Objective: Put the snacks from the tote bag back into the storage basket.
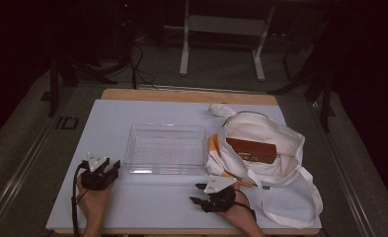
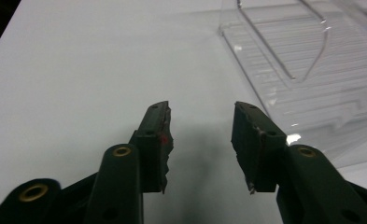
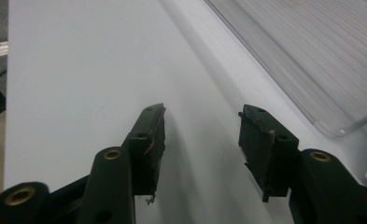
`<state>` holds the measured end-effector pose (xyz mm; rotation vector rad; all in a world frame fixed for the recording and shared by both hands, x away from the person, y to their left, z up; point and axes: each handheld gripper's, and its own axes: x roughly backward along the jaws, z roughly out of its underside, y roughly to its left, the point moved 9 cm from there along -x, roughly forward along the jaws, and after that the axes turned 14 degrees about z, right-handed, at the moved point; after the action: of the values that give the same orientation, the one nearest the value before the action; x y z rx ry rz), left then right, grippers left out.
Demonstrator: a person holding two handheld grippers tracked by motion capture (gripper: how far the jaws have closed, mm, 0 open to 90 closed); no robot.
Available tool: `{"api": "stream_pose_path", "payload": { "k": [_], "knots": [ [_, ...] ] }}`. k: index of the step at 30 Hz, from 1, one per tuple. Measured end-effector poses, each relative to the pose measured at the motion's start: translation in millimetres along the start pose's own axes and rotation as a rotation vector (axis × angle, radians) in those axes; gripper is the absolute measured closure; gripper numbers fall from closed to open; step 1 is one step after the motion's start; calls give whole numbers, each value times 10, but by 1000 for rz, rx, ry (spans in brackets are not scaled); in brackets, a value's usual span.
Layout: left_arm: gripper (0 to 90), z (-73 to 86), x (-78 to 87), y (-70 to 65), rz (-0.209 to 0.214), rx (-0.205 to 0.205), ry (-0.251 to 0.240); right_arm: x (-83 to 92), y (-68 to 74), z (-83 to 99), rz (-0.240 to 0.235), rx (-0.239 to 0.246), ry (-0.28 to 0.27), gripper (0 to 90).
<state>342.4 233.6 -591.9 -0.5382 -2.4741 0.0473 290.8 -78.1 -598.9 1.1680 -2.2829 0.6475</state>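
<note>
A clear plastic tray [image 1: 165, 148] sits mid-table. Left gripper [image 1: 113, 169] and right gripper [image 1: 196, 193] rest near it, jaws apart, empty. A cloth bag [image 1: 260, 148] partly hides a brown box [image 1: 251, 150].

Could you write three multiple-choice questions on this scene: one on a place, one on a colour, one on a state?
1. Where is the box?
A. in the bag
B. in the tray
C. on the floor

2. What colour is the box?
A. green
B. brown
C. blue

3. How is the left hand-held gripper?
A. shut on the tray
B. shut on nothing
C. open

Answers:
1 A, it lies inside the bag's mouth.
2 B, its top is brown.
3 C, its jaws stand apart over bare table.
</note>
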Motion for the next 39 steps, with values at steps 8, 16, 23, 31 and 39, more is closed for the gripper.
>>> {"api": "stream_pose_path", "payload": {
  "k": [8,16,23,31,39],
  "knots": [
    [654,-11,19,-13,28,3,-23,10,-2,-4,-19,-14,-6,502],
    [674,-9,13,-23,40,-4,-19,10,-2,-6,-22,-12,-5,502],
    [673,-8,12,-12,39,6,-19,6,-2,-7,-26,-16,5,498],
    [673,-9,16,-10,42,8,-21,34,54,-39,-47,-8,2,474],
    [673,-10,16,-17,38,2,-23,117,52,-109,-46,11,-4,472]
  ]
}}
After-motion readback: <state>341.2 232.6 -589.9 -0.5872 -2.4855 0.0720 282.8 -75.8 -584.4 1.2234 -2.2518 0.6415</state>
